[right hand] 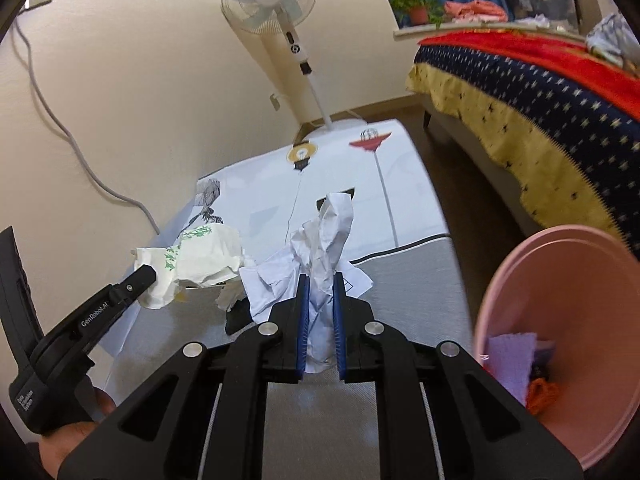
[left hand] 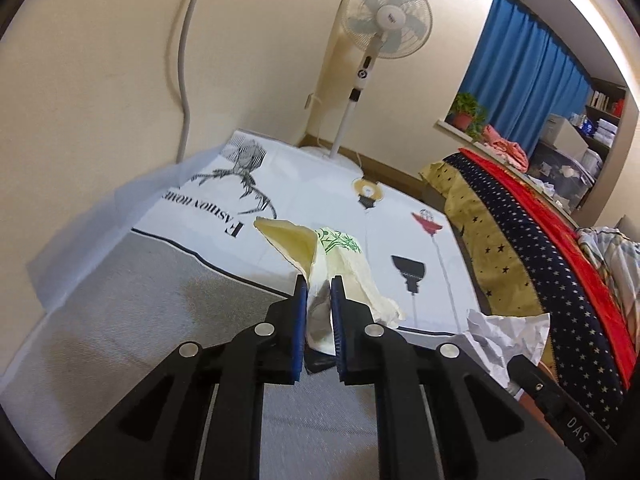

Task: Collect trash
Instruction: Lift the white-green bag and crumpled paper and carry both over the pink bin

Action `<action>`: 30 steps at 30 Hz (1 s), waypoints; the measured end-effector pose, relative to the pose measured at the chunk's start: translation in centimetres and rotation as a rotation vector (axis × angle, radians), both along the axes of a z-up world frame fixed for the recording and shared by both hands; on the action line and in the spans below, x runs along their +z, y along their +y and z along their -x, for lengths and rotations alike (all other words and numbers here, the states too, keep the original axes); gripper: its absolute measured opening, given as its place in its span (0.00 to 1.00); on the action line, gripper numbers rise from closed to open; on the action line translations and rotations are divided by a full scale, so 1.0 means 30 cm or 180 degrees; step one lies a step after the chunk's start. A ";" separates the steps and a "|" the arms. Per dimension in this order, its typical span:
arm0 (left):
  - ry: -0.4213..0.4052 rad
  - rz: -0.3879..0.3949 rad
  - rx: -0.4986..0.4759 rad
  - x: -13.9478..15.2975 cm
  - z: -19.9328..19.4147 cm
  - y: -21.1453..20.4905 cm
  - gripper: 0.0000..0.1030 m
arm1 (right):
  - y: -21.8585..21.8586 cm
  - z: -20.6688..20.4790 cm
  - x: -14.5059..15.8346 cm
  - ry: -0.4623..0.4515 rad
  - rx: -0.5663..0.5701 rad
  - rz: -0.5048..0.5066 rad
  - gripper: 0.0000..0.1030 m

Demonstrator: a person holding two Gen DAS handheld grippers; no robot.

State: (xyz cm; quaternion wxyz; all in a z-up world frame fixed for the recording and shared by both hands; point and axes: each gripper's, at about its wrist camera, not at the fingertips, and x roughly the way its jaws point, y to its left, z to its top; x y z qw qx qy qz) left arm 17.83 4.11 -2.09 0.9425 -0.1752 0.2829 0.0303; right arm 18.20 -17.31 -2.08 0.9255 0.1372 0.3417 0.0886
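My left gripper point(left hand: 319, 286) is shut on a crumpled cream wrapper with a green plant print point(left hand: 340, 256), which hangs lifted above the printed mat point(left hand: 224, 280). The right wrist view shows that wrapper point(right hand: 192, 264) at the left with the left gripper's finger point(right hand: 136, 280) on it. My right gripper point(right hand: 319, 284) is shut on a crumpled white paper point(right hand: 328, 240), raised off the mat point(right hand: 408, 280). The same white paper point(left hand: 504, 336) shows at the lower right of the left wrist view. A pink bin point(right hand: 560, 344) stands at the right, holding purple and orange scraps.
A standing fan point(left hand: 384, 20) stands by the cream wall behind the mat. A bed with a starry blue, yellow and red cover point(right hand: 540, 112) runs along the right. A grey cable point(right hand: 80, 152) hangs down the wall. A small dark scrap point(right hand: 236, 320) lies on the mat.
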 end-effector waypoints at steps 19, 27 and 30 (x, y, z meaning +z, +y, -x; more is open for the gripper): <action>-0.0263 -0.0183 -0.0369 0.158 0.290 -0.118 0.11 | -0.156 0.330 0.227 -0.0398 -0.0209 0.0317 0.11; -0.0281 -0.0223 -0.0506 0.167 0.340 -0.157 0.11 | -0.215 0.417 0.284 -0.0512 -0.0342 0.0325 0.11; -0.0288 -0.0204 -0.0530 0.172 0.352 -0.166 0.11 | -0.233 0.438 0.291 -0.0522 -0.0374 0.0329 0.11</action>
